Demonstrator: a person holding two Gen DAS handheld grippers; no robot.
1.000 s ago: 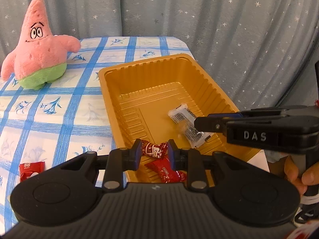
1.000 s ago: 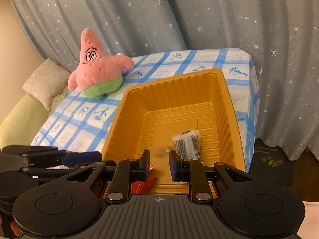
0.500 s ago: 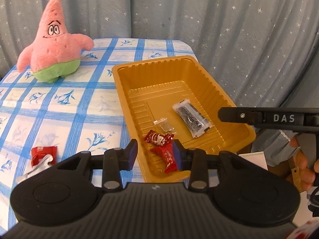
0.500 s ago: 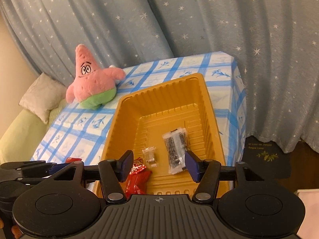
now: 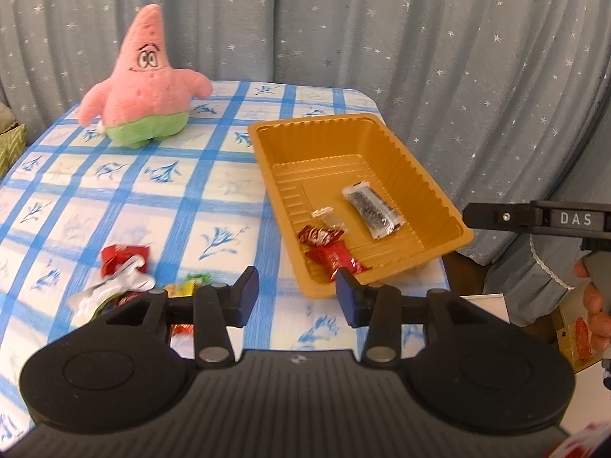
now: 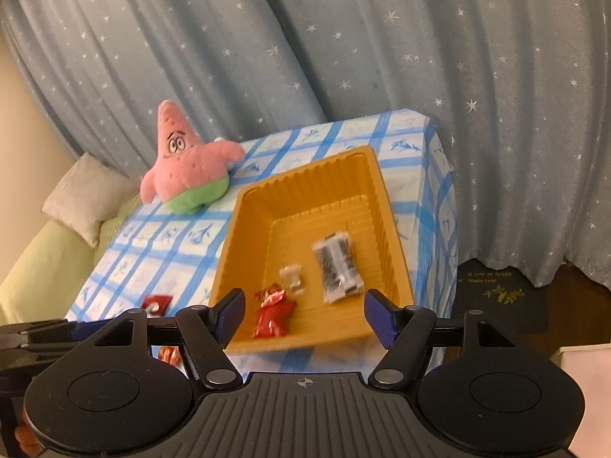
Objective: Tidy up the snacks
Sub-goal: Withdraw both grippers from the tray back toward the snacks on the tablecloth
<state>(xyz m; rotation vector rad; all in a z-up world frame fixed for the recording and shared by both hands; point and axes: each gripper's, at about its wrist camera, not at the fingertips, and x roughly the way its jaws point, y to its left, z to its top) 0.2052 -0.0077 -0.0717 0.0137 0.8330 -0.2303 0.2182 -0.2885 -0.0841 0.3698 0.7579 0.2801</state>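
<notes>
Four snack packets in tray

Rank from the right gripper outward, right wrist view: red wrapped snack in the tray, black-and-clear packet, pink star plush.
From the right gripper, jaws opening with nothing between them:
1. red wrapped snack, tray's near end, left.
2. black-and-clear packet, mid-tray, right.
3. pink star plush, far left on the tablecloth, outside the tray.

The only lettering I can read is "DAS", white on the black body of the right gripper at the right edge of my left wrist view. Print on the snack wrappers is too small and blurred to read.
</notes>
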